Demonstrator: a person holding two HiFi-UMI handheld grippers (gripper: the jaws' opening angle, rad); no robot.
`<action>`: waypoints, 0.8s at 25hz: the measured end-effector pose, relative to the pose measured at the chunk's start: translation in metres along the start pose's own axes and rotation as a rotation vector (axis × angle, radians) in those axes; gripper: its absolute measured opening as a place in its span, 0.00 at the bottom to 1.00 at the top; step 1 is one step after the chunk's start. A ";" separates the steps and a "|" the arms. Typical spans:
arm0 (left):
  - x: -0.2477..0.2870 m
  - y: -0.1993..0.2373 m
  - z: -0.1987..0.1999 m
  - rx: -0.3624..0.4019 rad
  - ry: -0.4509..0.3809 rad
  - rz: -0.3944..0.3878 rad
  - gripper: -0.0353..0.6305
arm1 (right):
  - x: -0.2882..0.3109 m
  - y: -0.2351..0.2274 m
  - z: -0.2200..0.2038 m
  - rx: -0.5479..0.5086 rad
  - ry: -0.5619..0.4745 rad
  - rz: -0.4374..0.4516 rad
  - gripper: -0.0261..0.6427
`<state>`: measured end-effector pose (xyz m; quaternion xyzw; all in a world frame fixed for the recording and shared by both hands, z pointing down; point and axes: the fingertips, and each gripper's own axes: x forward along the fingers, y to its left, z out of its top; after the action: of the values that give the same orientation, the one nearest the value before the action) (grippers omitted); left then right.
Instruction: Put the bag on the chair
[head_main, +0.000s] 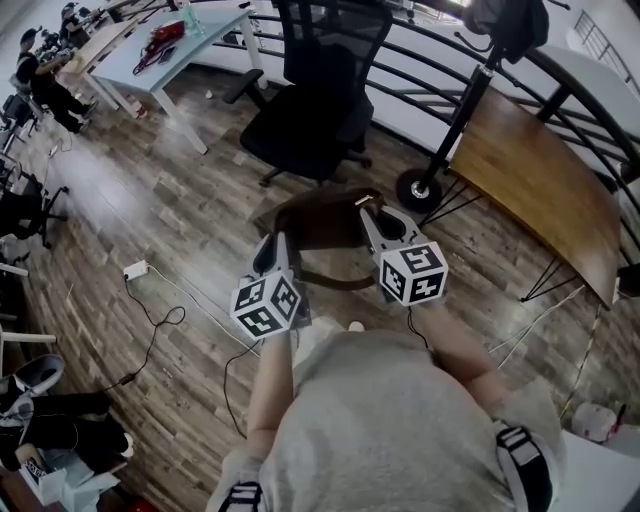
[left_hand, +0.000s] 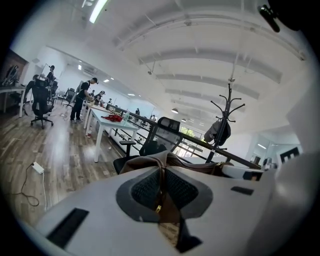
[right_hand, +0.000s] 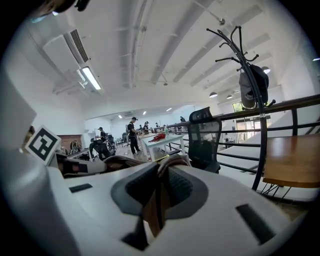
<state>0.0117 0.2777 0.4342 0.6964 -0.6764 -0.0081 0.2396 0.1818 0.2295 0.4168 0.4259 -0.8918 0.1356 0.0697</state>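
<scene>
A brown bag (head_main: 318, 222) hangs above the wooden floor, held up between my two grippers. In the head view my left gripper (head_main: 274, 247) is shut on the bag's left edge and my right gripper (head_main: 368, 213) is shut on its right edge. A black office chair (head_main: 312, 125) stands just beyond the bag, its seat facing me. The left gripper view has brown leather (left_hand: 161, 165) pinched between the pads, with the chair (left_hand: 161, 136) behind. In the right gripper view a bag strap (right_hand: 172, 162) runs between the shut pads, and the chair (right_hand: 205, 140) is ahead.
A coat stand (head_main: 452, 128) with a round base rises right of the chair, beside a wooden table (head_main: 545, 180). Behind the chair runs a black railing (head_main: 420, 45). A white table (head_main: 165, 55) stands far left. A power strip (head_main: 135, 270) and cables lie on the floor.
</scene>
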 end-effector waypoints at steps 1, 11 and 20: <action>0.004 0.001 0.000 -0.006 0.002 0.005 0.10 | 0.004 -0.002 0.001 0.001 0.004 0.003 0.09; 0.048 0.016 0.020 -0.010 0.006 0.008 0.10 | 0.053 -0.018 0.016 0.017 0.009 0.013 0.09; 0.116 0.059 0.057 -0.011 0.029 -0.036 0.10 | 0.131 -0.026 0.033 0.028 0.005 -0.037 0.09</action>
<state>-0.0534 0.1511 0.4403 0.7072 -0.6601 -0.0062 0.2531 0.1193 0.1071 0.4211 0.4429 -0.8816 0.1479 0.0684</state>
